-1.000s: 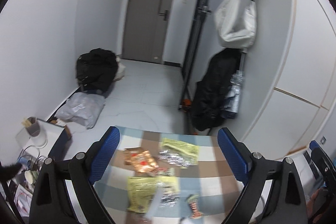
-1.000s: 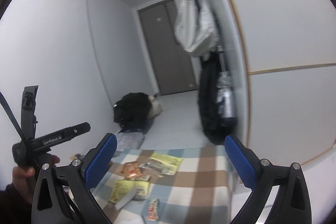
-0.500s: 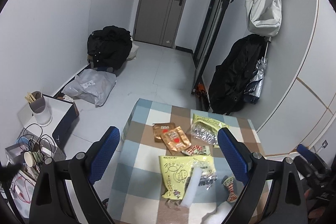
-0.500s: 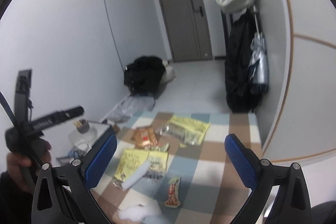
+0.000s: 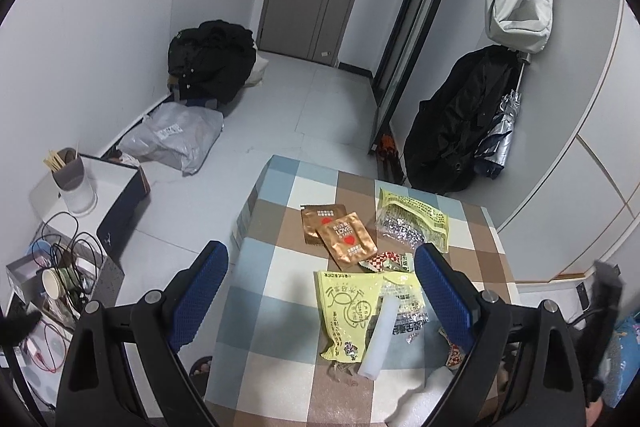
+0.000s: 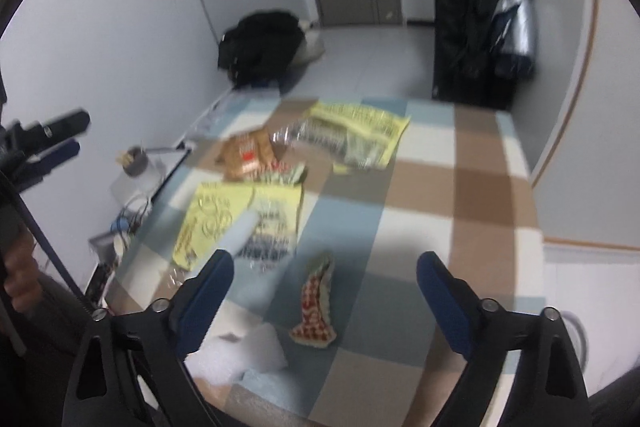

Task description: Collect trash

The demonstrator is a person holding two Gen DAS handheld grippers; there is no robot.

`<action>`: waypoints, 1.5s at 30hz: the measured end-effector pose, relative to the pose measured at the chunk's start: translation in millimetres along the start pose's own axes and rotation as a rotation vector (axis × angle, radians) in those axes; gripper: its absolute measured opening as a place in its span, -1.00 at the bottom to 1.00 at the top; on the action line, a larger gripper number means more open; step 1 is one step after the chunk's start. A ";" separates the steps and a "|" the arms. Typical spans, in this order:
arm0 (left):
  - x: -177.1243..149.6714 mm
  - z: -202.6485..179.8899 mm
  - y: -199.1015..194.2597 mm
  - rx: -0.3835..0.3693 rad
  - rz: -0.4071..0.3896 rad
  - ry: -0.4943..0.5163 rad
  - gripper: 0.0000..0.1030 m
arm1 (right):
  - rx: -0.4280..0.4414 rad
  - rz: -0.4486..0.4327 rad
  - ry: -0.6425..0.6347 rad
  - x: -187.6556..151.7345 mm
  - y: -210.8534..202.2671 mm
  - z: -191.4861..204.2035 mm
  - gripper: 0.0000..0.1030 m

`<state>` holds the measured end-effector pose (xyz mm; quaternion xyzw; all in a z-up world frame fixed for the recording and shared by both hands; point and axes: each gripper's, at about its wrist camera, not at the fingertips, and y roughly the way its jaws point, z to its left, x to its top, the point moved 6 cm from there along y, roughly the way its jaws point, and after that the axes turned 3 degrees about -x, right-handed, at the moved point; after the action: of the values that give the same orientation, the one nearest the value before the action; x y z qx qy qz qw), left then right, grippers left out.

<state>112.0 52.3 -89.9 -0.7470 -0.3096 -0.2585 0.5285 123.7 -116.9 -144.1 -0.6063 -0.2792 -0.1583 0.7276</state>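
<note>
The checked tabletop (image 6: 472, 195) is carrying the wrappers; the red checked wrapper (image 6: 316, 303) is lying lengthwise between your right gripper (image 6: 324, 295)'s open, empty jaws, nearer than the left gripper (image 5: 320, 291), also open.

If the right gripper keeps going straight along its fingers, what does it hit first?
Probably the red-checkered wrapper on the checkered table, lying between the open right gripper's fingers; depth is uncertain.

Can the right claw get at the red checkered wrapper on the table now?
Probably yes. The right claw is open above the table, and the red checkered wrapper lies flat between its fingers with nothing on top.
</note>
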 end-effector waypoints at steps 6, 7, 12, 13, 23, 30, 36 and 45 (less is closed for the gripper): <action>0.8 5.4 3.3 0.009 0.012 -0.018 0.80 | -0.001 0.058 -0.022 -7.5 22.4 3.3 0.55; 0.4 6.0 4.4 0.009 0.017 -0.021 0.80 | 0.001 0.062 -0.023 -7.4 25.1 3.5 0.52; -2.4 8.7 9.1 0.017 0.036 -0.028 0.80 | 0.017 0.088 -0.023 -8.1 39.7 5.3 0.34; -3.1 9.3 9.9 0.021 0.038 -0.026 0.80 | 0.023 0.097 -0.022 -8.9 42.7 5.4 0.24; -10.1 11.2 16.5 0.054 0.070 -0.004 0.80 | 0.047 0.098 0.029 -10.3 53.8 -3.2 -0.52; -15.8 5.4 24.4 0.067 0.097 0.031 0.80 | 0.068 0.076 0.046 -7.5 46.5 -3.9 -0.74; -22.9 -6.3 31.6 0.064 0.127 0.084 0.80 | 0.082 0.059 0.081 -4.2 40.5 -8.1 -0.75; -34.1 -38.6 52.7 0.015 0.206 0.154 0.80 | 0.085 0.016 0.146 3.7 24.2 -23.9 -0.75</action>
<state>125.5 -4.0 -135.5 -0.7489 -0.1915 -0.2574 0.5799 145.5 -134.5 -163.7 -0.5640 -0.2270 -0.1840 0.7724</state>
